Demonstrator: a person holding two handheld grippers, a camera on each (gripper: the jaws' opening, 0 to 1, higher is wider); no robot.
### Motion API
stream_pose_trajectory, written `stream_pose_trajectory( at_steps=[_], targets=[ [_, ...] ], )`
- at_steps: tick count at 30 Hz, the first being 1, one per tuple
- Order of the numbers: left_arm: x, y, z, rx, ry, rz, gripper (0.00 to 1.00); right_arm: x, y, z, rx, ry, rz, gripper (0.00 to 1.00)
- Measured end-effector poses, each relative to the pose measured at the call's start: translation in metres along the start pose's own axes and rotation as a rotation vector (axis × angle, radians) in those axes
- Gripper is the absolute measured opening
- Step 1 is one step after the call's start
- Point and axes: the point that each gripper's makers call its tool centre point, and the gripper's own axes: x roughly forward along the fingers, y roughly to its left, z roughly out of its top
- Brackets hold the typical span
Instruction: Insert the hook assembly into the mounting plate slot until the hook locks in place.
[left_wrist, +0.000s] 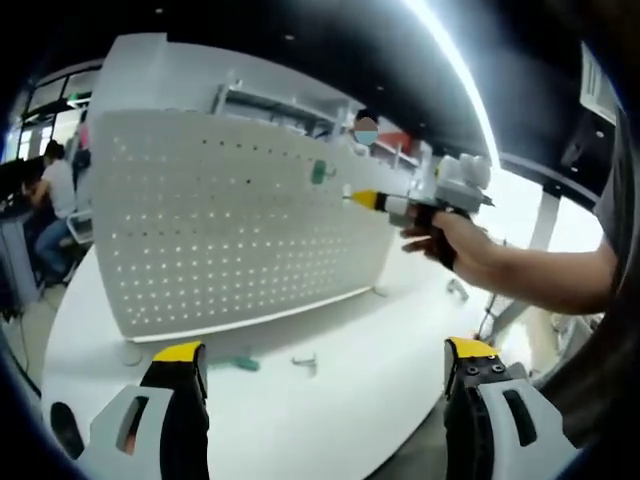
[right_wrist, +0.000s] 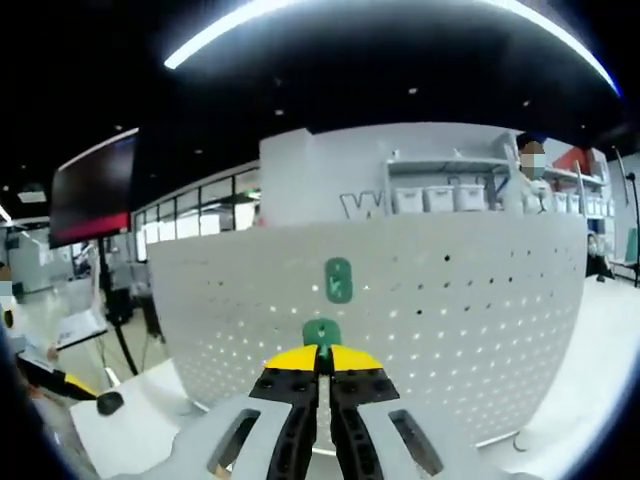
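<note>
Right, right gripper (right_wrist: 321, 362) has its jaws clamped on the green hook (right_wrist: 322, 332) just short of the pegboard (right_wrist: 480, 320), below the mounted green plate (right_wrist: 339, 279); keep it square, push straight in; left gripper (left_wrist: 325, 365) idle, jaws apart.
</note>
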Motion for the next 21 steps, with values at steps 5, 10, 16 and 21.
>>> stream_pose_trajectory(
  at_steps=[5, 10, 16, 21],
  targets=[
    [0.0, 0.001, 0.0, 0.005, 0.007, 0.004, 1.0, 0.011, -0.013, 0.007, -0.031, -0.011, -0.019, 0.0],
    [-0.001, 0.005, 0.001, 0.002, 0.006, 0.013, 1.0, 0.02, -0.03, 0.014, -0.037, -0.028, -0.052, 0.0],
    [-0.001, 0.008, 0.001, -0.005, 0.006, 0.024, 1.0, 0.025, -0.04, 0.019, -0.028, -0.051, -0.087, 0.0],
    [0.0, 0.009, 0.001, -0.004, 0.009, 0.031, 1.0, 0.031, -0.047, 0.023, -0.023, -0.069, -0.107, 0.0]
  ],
)
